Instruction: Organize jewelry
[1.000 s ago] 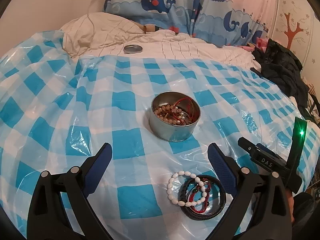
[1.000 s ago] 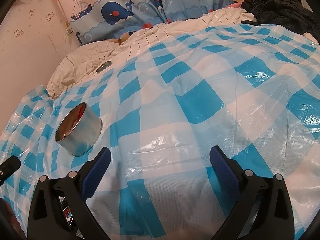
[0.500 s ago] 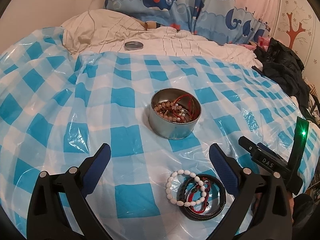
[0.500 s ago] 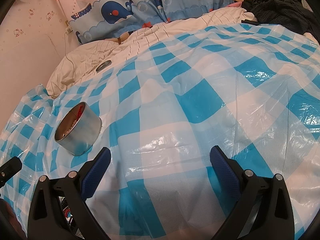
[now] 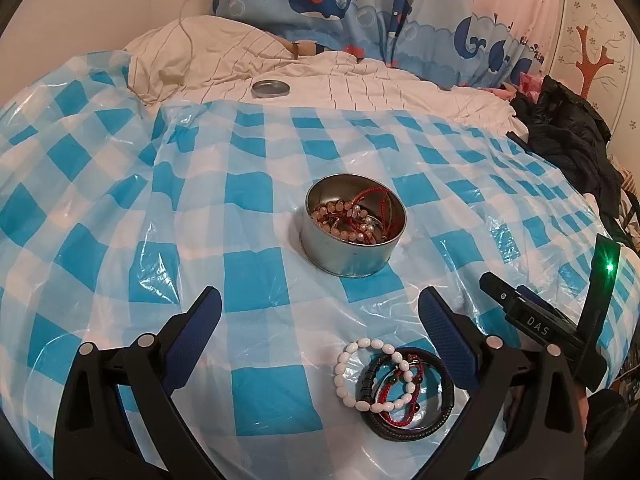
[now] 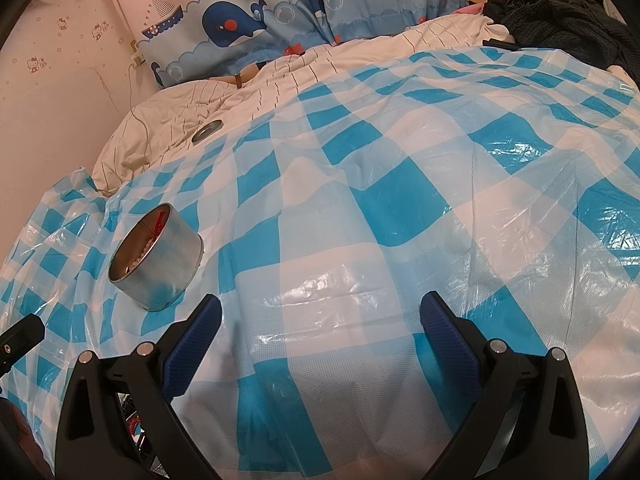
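Round silver metal tin (image 5: 354, 226) upright, part-filled; white bead bracelet (image 5: 370, 376), black leather band (image 5: 408, 394) piled just beside for loading. Left gripper (image 5: 320, 320), right gripper (image 6: 320, 320): both spread wide, empty.

1. A blue-and-white checked plastic sheet (image 5: 256, 264) covered the bed
2. A white striped duvet (image 5: 360, 84) lay beyond the sheet
3. A whale-print curtain (image 5: 360, 4) hung behind the duvet
4. Dark clothing (image 5: 568, 128) sat at the sheet's right edge

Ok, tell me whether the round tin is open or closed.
Open. The tin stands upright with no lid on it, beads and red cord visible inside. A round lid lies apart on the white bedding behind.
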Demonstrator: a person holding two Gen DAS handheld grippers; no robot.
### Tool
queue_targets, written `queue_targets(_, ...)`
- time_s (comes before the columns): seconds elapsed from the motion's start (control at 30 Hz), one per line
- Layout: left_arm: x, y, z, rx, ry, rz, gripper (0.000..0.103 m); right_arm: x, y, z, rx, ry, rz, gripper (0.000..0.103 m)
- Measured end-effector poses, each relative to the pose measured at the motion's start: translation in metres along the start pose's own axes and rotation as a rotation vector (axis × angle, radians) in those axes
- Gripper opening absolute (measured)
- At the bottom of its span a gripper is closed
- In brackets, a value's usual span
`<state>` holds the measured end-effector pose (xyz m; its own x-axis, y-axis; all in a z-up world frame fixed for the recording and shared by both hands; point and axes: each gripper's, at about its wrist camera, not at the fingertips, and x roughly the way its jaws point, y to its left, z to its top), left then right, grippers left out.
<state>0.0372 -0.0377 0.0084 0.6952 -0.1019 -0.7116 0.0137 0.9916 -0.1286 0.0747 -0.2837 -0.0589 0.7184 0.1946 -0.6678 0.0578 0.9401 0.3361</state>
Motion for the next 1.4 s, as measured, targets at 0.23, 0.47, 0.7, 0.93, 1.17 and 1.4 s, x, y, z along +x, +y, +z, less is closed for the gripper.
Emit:
queue_targets(0.23, 0.0009, -0.0004, -0.0005, 0.001, 0.002, 0.001, 0.095, 0.0005, 0.0002, -0.0001, -0.001, 0.001, 0.000, 0.096)
queue_targets(0.47, 0.0010, -0.0005, 0.0002, 0.001, 0.003, 0.001, 0.095, 0.0008, 0.0005, 0.0001, -0.001, 0.002, -0.001, 0.096)
queue_targets(0.7, 0.0025, -0.0011, -0.0004, 0.001, 0.006, 0.004, 0.095, 0.0010, 0.0006, 0.0003, -0.001, 0.002, -0.001, 0.096)
queue_targets(0.93, 0.0028, -0.0014, 0.0000, 0.002, 0.008, 0.004, 0.095, 0.0014, 0.0006, 0.0004, -0.002, 0.003, -0.002, 0.096)
queue_targets(1.17, 0.0042, -0.0018, -0.0008, 0.002, 0.010, 0.005, 0.095, 0.0018, 0.0011, 0.0006, -0.002, 0.004, -0.002, 0.096)
queue_targets(1.4, 0.0044, -0.0018, -0.0005, 0.002, 0.011, 0.005, 0.095, 0.0019, 0.0009, 0.0009, -0.002, 0.004, -0.003, 0.096)
